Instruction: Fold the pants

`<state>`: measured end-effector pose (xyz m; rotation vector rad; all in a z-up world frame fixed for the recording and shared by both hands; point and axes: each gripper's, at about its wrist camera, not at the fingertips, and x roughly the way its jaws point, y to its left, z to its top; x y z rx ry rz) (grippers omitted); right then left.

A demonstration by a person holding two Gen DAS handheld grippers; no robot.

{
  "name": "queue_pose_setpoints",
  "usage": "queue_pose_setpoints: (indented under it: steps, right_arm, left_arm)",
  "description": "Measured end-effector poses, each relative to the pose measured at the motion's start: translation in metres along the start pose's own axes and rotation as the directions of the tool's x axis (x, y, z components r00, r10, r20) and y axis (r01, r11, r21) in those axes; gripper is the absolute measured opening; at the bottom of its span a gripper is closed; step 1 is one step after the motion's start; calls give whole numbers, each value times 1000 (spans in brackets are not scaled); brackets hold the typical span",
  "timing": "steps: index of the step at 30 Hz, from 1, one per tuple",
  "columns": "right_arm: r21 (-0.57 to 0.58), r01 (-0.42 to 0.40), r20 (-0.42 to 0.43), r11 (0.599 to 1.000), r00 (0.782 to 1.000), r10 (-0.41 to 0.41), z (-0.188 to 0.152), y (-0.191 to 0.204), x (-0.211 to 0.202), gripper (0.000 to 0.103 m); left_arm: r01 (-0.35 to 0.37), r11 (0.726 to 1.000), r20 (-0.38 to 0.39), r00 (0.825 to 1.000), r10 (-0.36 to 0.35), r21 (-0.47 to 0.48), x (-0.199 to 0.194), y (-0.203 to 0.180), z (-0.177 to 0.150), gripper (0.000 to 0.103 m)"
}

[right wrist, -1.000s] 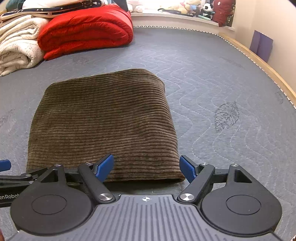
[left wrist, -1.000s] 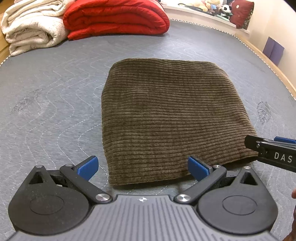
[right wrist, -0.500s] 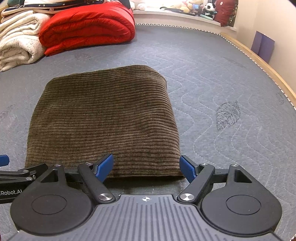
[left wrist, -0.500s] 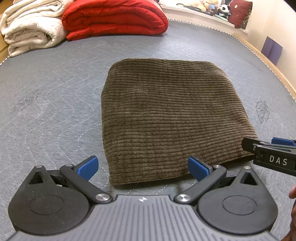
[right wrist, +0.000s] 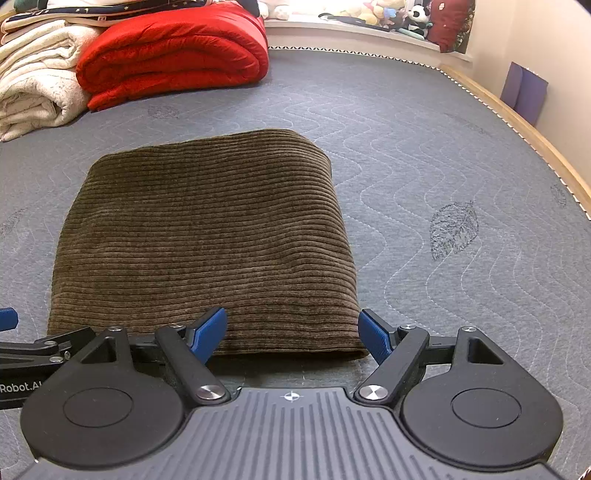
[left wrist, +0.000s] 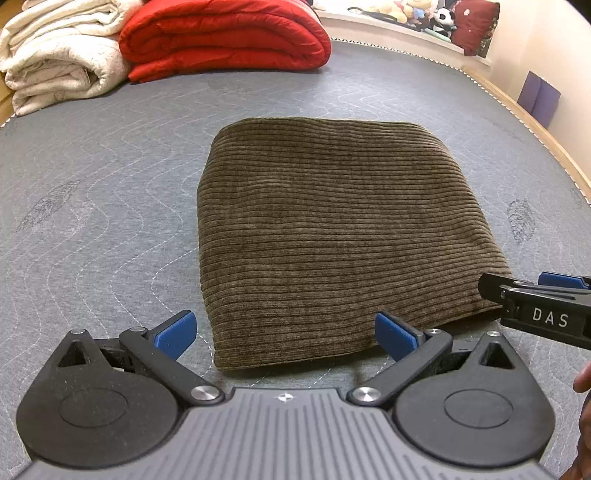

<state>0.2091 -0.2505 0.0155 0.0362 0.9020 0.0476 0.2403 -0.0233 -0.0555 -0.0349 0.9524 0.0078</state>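
The brown corduroy pants (left wrist: 332, 236), folded into a thick, roughly square pad, lie flat on the grey quilted mattress (left wrist: 92, 206), their ribs running left to right. The near edge is a straight folded hem; the far edge is rounded and bulges a little. Bare mattress runs wide on the left of the pad and wider still on the right (right wrist: 461, 166), as far as the light wooden bed rail (right wrist: 524, 129) that curves along the right side. Beyond the far edge there is open quilted surface up to a folded red puffy duvet (left wrist: 221, 33) and, left of it, a stack of rolled cream blankets (left wrist: 55, 55). A shelf with soft toys (right wrist: 388, 14) sits past the far end of the bed.

The left gripper (left wrist: 284, 330) hangs over the pad's near left corner, its blue-padded jaws spread wide and clamping nothing: the left pad is over bare mattress just beside the pants' left edge, the right pad over the near hem. The right gripper (right wrist: 291, 334) is likewise spread apart and empty over the near right corner, one pad above the hem, the other just off the right edge. Whether any pad touches the cloth cannot be told. The two tools sit side by side along the near hem, each showing at the edge of the other's view.
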Motion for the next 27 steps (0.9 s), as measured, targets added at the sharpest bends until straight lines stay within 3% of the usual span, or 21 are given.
queue_pose_setpoints:
  steps: [27]
  right_arm:
    - [-2, 1, -3, 1000, 1000, -1, 0, -1, 1, 80]
  left_arm:
    - [10, 1000, 18, 1000, -10, 18, -2, 0, 0, 103]
